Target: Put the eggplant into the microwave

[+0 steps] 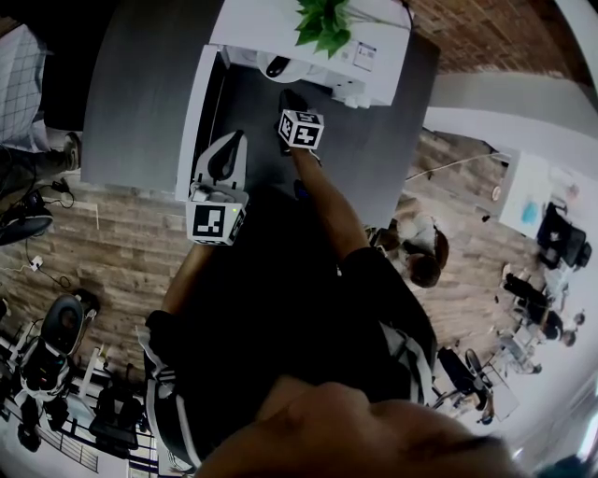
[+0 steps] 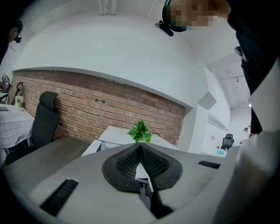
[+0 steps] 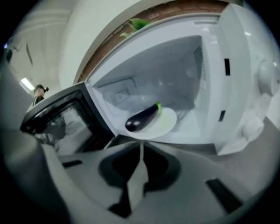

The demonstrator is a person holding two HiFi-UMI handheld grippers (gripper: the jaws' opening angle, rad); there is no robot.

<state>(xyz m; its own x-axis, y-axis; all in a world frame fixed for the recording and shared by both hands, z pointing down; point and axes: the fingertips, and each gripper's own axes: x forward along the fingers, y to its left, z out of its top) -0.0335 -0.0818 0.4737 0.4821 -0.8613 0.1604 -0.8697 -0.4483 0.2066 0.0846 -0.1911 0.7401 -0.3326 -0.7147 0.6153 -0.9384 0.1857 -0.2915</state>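
The dark purple eggplant [image 3: 142, 117] lies on a white plate [image 3: 167, 124] inside the open white microwave [image 3: 227, 87]. In the head view the eggplant [image 1: 277, 65] shows as a dark oval in the cavity. My right gripper [image 3: 141, 148] is shut and empty, just in front of the opening, a short way back from the plate; the head view has it [image 1: 292, 97] at the microwave's mouth. My left gripper [image 2: 140, 146] is also shut with nothing in it. It hangs [image 1: 234, 140] beside the swung-out door [image 1: 197, 119], pointing over the microwave's top.
The microwave stands on a grey table [image 1: 140, 93], its dark-windowed door [image 3: 57, 124] open to the left. A green plant [image 1: 325, 21] sits on top. A brick wall [image 2: 96, 105] and an office chair [image 2: 43, 122] lie beyond. People sit at desks [image 1: 537, 210] to the right.
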